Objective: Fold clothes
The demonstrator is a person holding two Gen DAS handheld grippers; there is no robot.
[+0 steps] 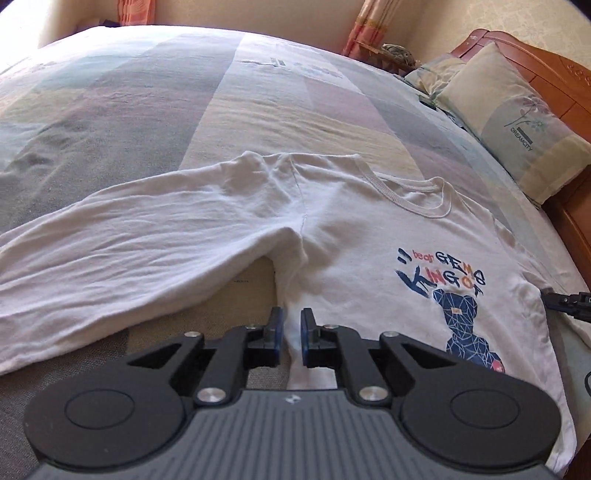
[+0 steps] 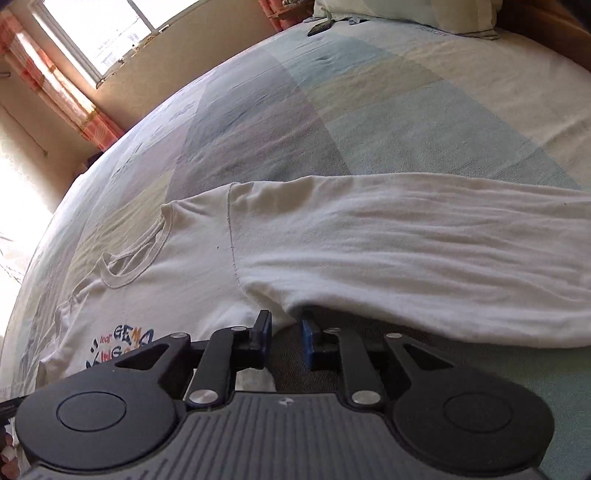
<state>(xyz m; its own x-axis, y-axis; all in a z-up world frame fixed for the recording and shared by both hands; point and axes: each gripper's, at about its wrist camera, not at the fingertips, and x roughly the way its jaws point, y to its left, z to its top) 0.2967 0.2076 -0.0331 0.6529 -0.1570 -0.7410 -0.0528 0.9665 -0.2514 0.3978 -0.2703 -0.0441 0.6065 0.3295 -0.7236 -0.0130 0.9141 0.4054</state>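
A white long-sleeved shirt (image 1: 332,236) lies flat, front up, on the bed (image 1: 184,110), collar toward the far side and a blue printed figure with lettering (image 1: 458,306) on its chest. Both sleeves stretch straight out to the sides, and each sleeve's lower edge meets the body's side edge at an underarm corner.

The left gripper (image 1: 291,332) sits just below one such corner, its blue-padded fingers (image 1: 276,330) drawn nearly together with a thin ridge of the shirt's side edge pinched between them. The right gripper (image 2: 284,338) sits at the opposite underarm (its tip also shows at the right rim of the left wrist view). Its fingers (image 2: 264,334) stand a little apart, with the shirt's side edge running up between them; whether the pads actually press the cloth I cannot tell.

Beyond the collar, the patchwork bedspread lies bare and wide, giving plenty of free room on the far side. Pillows (image 1: 517,122) lie against the wooden headboard (image 1: 546,62), well apart from the shirt. Orange curtains (image 2: 62,92) hang beside a bright window (image 2: 99,33).
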